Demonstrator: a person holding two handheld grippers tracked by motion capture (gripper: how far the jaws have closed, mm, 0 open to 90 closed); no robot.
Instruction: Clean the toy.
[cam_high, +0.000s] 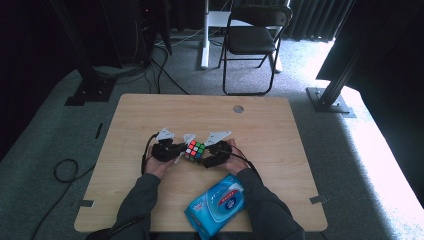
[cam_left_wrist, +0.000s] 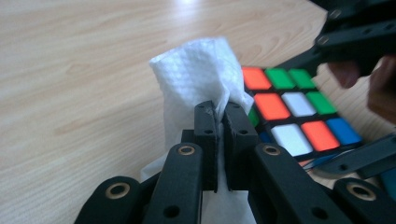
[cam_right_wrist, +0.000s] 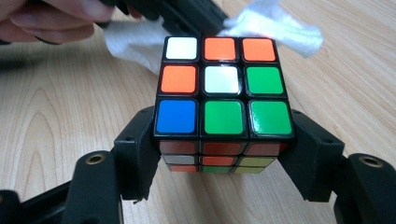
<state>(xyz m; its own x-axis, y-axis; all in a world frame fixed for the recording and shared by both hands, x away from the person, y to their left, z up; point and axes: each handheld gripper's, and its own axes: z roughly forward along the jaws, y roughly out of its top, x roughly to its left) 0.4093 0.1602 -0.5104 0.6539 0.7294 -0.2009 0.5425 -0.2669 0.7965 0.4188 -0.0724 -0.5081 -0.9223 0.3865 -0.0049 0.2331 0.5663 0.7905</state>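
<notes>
Pinching a white wipe (cam_left_wrist: 196, 74), the left claw (cam_left_wrist: 219, 114) holds it beside the cube (cam_right_wrist: 223, 88), which the right claw (cam_right_wrist: 223, 154) clamps above the bench (cam_high: 150, 115).

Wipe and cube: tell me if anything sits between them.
Nothing visible does. The wipe, pinched in the left gripper, sits right beside the cube, which the right gripper clamps by its sides.

A light wooden table (cam_high: 150, 112) with rounded corners and 1 round grommet hole (cam_high: 238, 108) near its far edge fills the middle of the high view. A blue wet-wipe pack (cam_high: 216, 205) lies on it at the lower centre, near the front edge.
</notes>
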